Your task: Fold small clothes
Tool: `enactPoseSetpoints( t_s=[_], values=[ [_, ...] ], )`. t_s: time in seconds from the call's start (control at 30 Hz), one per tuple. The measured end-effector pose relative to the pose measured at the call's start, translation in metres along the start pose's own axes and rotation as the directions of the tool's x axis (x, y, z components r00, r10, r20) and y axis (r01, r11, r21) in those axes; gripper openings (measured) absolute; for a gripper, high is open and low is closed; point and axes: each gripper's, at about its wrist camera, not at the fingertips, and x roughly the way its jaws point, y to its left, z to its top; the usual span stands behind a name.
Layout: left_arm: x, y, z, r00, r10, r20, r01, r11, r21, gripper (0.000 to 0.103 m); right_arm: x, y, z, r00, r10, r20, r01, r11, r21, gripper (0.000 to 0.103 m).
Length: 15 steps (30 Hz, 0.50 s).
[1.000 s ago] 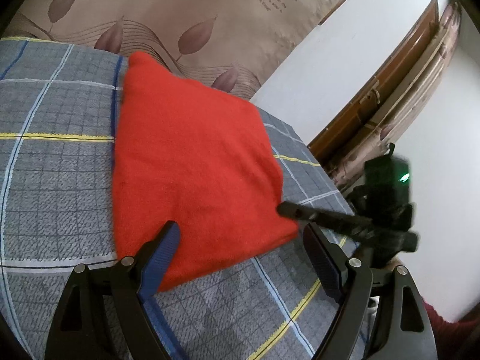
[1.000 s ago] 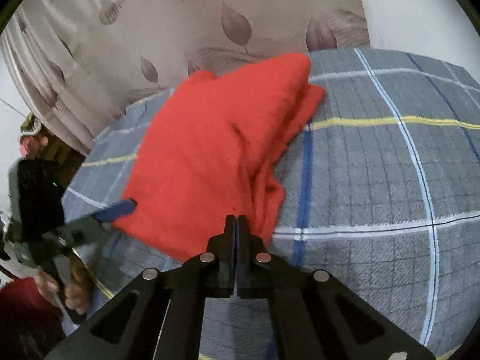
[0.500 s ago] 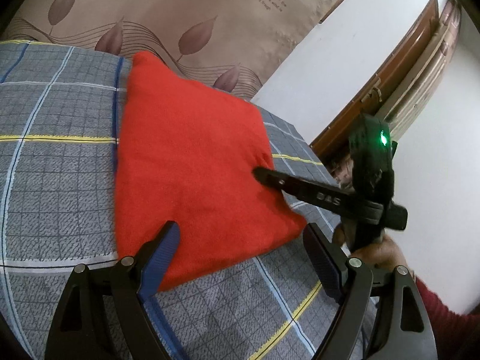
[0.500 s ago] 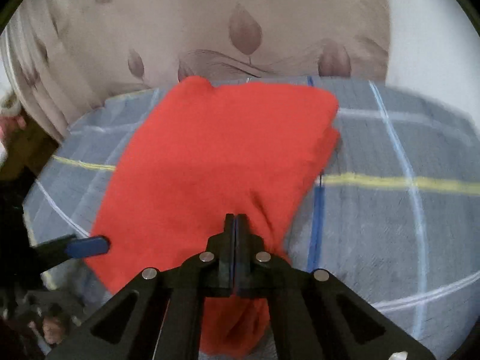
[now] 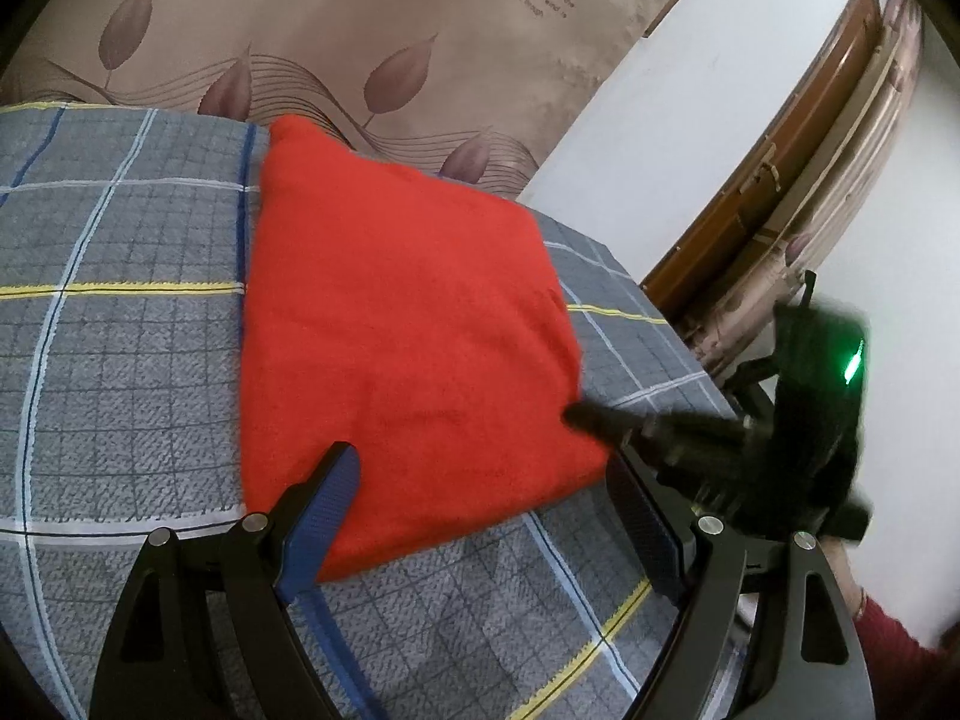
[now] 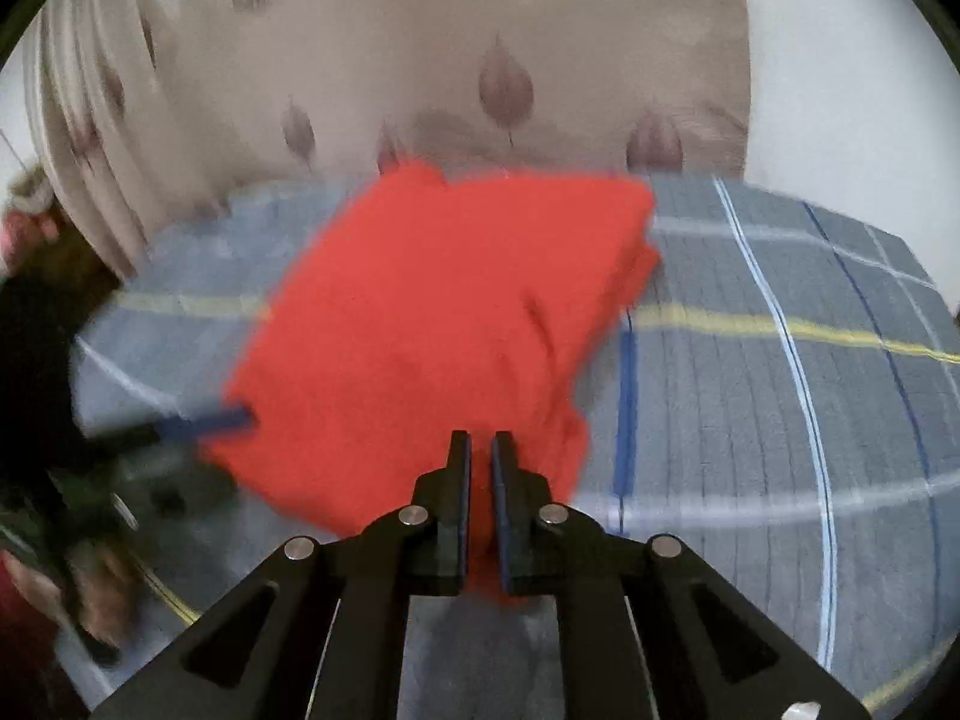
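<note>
A folded red cloth (image 5: pixel 396 312) lies flat on the grey checked bed cover (image 5: pixel 120 360). My left gripper (image 5: pixel 480 456) stands open, its blue-padded fingers straddling the cloth's near edge with nothing pinched. My right gripper (image 5: pixel 576 417) reaches in from the right, its tips at the cloth's right corner. In the right wrist view the red cloth (image 6: pixel 444 300) is blurred. There my right gripper (image 6: pixel 478 438) hangs over the cloth's near corner. Its jaws are opening by a narrow slit, and red shows through it. The left gripper's blue finger (image 6: pixel 222 420) pokes in at the cloth's left edge.
A leaf-patterned curtain (image 5: pixel 300 30) hangs behind the bed. A white wall and a wooden door (image 5: pixel 780 192) stand at the right. The bed cover (image 6: pixel 750 420) stretches to the right of the cloth. A person's red sleeve (image 5: pixel 888 648) and hand (image 6: pixel 96 588) show at the frame edges.
The right gripper drew back from over the cloth's middle to its right corner, and its jaws parted slightly. The left gripper and the cloth stayed put.
</note>
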Motion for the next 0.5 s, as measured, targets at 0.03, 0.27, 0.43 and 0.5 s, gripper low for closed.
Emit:
enactPoseSetpoints(
  t_s=[0.03,0.27,0.43,0.5],
  values=[
    [0.0,0.0,0.0,1.0,0.009,0.001,-0.009,1.0,0.0,0.084,-0.003,-0.006,-0.002,1.0,0.0,0.006,0.0,1.0,0.03,0.005],
    [-0.003,-0.001,-0.002,0.995,0.101,0.023,-0.102,0.995,0.011,0.084,0.0,-0.023,-0.004,0.999,0.052,0.003,-0.052,0.993,0.106,0.004],
    [-0.002,-0.006,-0.003,0.984,0.174,0.032,-0.175,0.984,0.037,0.084,-0.004,-0.018,-0.005,0.999,0.047,0.005,-0.047,0.994,0.103,0.004],
    [-0.002,-0.009,-0.004,0.979,0.203,0.034,-0.204,0.978,0.049,0.084,-0.004,-0.019,-0.006,0.999,0.047,0.005,-0.047,0.994,0.104,0.004]
  ],
)
